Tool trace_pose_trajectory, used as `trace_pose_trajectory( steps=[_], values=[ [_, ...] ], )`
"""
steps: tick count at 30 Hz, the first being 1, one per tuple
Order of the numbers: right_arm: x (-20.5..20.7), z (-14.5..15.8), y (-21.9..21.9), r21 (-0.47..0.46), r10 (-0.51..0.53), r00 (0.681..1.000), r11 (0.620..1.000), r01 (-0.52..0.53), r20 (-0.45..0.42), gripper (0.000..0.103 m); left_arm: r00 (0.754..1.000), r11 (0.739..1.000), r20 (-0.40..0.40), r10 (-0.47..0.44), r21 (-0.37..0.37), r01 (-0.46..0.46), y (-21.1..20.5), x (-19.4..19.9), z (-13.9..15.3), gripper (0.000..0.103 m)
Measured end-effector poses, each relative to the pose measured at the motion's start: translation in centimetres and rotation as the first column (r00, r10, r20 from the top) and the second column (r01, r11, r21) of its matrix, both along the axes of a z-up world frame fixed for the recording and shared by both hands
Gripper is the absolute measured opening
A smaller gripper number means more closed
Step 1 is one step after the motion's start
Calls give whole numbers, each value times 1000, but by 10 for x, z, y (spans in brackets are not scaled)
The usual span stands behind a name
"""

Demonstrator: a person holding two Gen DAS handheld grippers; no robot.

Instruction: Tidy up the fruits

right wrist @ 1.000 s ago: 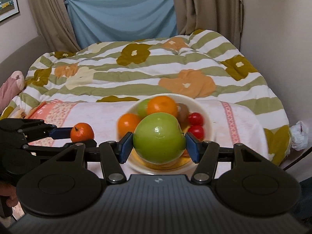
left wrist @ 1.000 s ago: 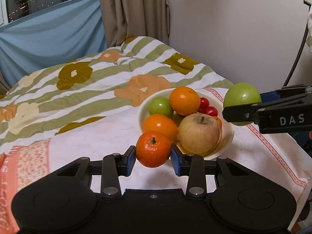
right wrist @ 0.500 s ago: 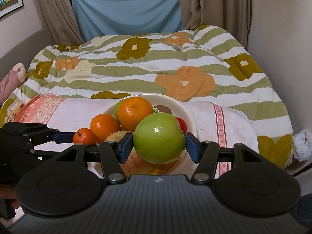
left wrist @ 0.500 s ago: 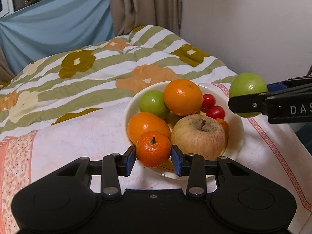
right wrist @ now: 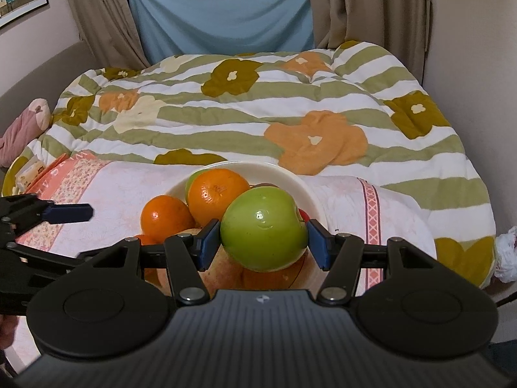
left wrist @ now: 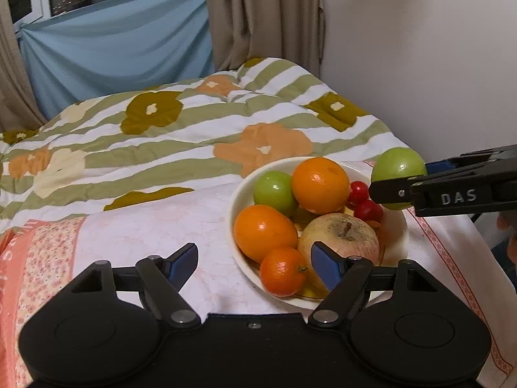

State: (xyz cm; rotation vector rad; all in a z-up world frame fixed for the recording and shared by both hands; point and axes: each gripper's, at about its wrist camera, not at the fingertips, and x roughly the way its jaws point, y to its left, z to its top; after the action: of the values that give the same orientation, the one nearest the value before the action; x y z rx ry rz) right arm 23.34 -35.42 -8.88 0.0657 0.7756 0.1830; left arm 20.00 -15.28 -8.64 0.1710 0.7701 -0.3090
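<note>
A white bowl (left wrist: 240,190) on the bed's cloth holds two oranges (left wrist: 320,185), a small green apple (left wrist: 274,192), a pale apple (left wrist: 339,237), red cherry tomatoes (left wrist: 366,208) and a small mandarin (left wrist: 283,271). The mandarin rests at the bowl's near rim, between the jaws of my left gripper (left wrist: 255,263), which are opening and clear of it. My right gripper (right wrist: 263,242) is shut on a large green apple (right wrist: 263,228) just above the bowl's right side. In the left wrist view that apple (left wrist: 399,168) hangs over the bowl's far right rim.
The bowl (right wrist: 307,194) stands on a white and pink cloth (left wrist: 145,226) over a striped floral duvet (left wrist: 161,135). A wall (left wrist: 420,48) is close on the right, curtains (left wrist: 265,9) behind. A pink soft toy (right wrist: 19,129) lies at the bed's left edge.
My left gripper carried the mandarin right to the bowl's near rim, then spread its jaws and let it go. The right gripper moved left and lower over the bowl with the green apple.
</note>
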Motion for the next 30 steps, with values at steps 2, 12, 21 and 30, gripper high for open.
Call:
trace_pose_trajectory(
  steps=[2, 12, 21, 30],
  values=[
    [4, -4, -1, -3, 8, 1000, 1000, -8, 2, 73, 1000, 1000, -4, 10, -4, -10, 1, 0, 1, 81],
    [18, -22, -4, -28, 83, 996, 996, -83, 5, 73, 999, 999, 3, 35, -15, -35, -4, 1, 2, 81],
    [18, -28, -5, -59, 101, 995, 993, -99, 20, 100, 998, 998, 12, 57, -12, -57, -8, -1, 1, 81],
    [1, -13, -5, -55, 59, 997, 997, -56, 48, 101, 998, 998, 31, 58, -27, -57, 5, -13, 8, 81]
  ],
)
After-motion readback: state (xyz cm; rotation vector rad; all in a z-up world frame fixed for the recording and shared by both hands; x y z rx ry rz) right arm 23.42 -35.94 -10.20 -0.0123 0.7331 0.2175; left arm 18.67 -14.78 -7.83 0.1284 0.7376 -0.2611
